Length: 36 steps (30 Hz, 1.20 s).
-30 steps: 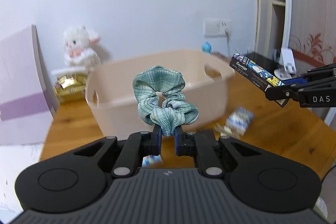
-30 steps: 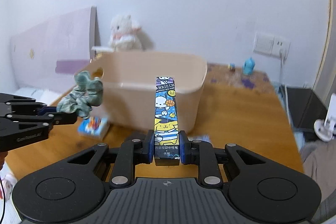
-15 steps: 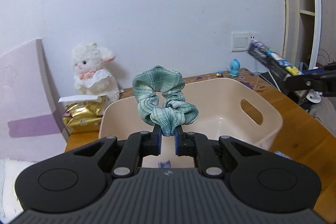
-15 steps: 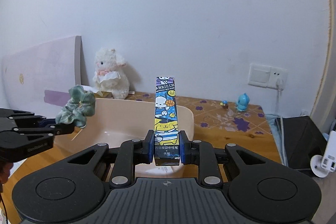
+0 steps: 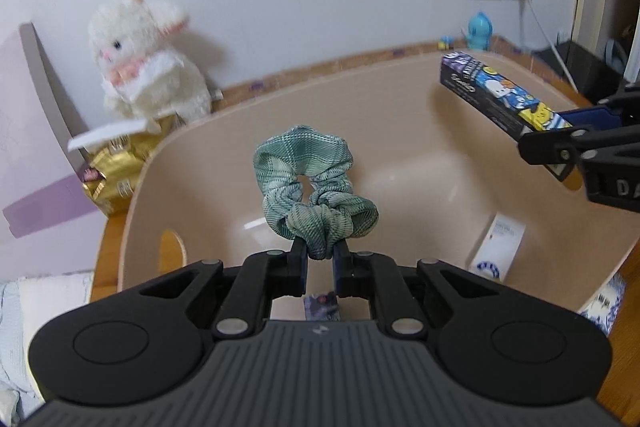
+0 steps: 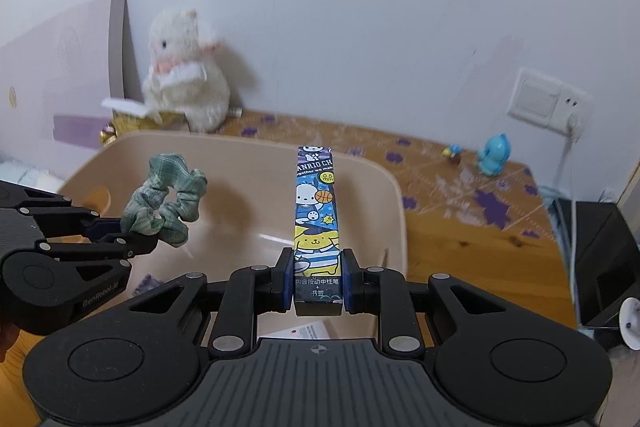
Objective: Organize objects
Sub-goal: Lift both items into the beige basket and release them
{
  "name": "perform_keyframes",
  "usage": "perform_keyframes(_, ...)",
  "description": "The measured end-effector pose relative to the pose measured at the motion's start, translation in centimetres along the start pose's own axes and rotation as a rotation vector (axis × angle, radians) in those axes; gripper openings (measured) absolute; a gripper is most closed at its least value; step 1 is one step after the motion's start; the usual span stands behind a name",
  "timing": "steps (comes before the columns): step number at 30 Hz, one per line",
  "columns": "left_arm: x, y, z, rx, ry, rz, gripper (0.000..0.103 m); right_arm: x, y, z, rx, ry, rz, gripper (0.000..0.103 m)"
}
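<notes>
Two lines on pen box [image 6: 316, 211], "0.5 mm", "together we mak"

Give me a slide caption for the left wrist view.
Left tongs hold a green scrunchie above the beige tub; right tongs bring a cartoon box.

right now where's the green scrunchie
The green scrunchie is pinched in the left gripper, held above the open beige bin, left of the pen box.

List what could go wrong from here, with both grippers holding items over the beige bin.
1. The green plaid fabric scrunchie is pinched by only a small fold in the left gripper; soft fabric might cling to the jaws on release.
2. The long blue cartoon-printed pen box points toward the far rim of the beige plastic bin; it could land propped there.
</notes>
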<state>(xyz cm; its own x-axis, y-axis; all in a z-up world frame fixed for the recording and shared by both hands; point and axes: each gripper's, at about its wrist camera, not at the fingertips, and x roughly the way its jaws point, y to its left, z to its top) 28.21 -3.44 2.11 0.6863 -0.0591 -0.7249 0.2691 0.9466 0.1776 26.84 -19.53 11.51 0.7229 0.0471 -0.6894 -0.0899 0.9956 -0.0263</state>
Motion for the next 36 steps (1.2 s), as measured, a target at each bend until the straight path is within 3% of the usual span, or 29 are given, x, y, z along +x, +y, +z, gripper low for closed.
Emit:
perform_keyframes(3,0.6,0.2,-0.2,-0.010,0.047,-0.019,0.017,1.1,0.5,0.0,-0.028,0.045,0.003,0.021)
perform_keyframes(8,1.0,0.3,0.1,-0.005,0.066,-0.003,0.036,2.4,0.6,0.0,-0.039,0.097,-0.005,0.023)
perform_keyframes(10,0.6,0.1,0.2,-0.003,0.053,0.005,0.062,2.4,0.2,0.1,-0.021,0.097,0.001,0.038)
perform_keyframes(13,-0.4,0.0,0.4,-0.003,0.016,0.012,0.077,1.5,-0.2,0.0,-0.013,0.072,-0.001,0.056)
perform_keyframes(16,-1.4,0.0,0.6,-0.013,-0.010,0.013,0.078,0.2,-0.6,0.1,0.000,0.041,-0.002,0.069)
perform_keyframes(25,-6.2,-0.2,-0.3,-0.016,-0.110,0.032,0.087,-5.2,-1.3,-0.8,0.007,-0.049,0.026,0.088)
perform_keyframes(32,-10.3,-0.2,-2.5,-0.026,-0.172,0.041,0.091,-9.7,-2.2,-2.9,0.002,-0.103,0.027,0.092)
perform_keyframes(36,-11.9,-0.1,-4.8,-0.023,-0.187,0.033,0.092,-11.6,-2.9,-4.6,-0.028,-0.122,0.008,0.099)
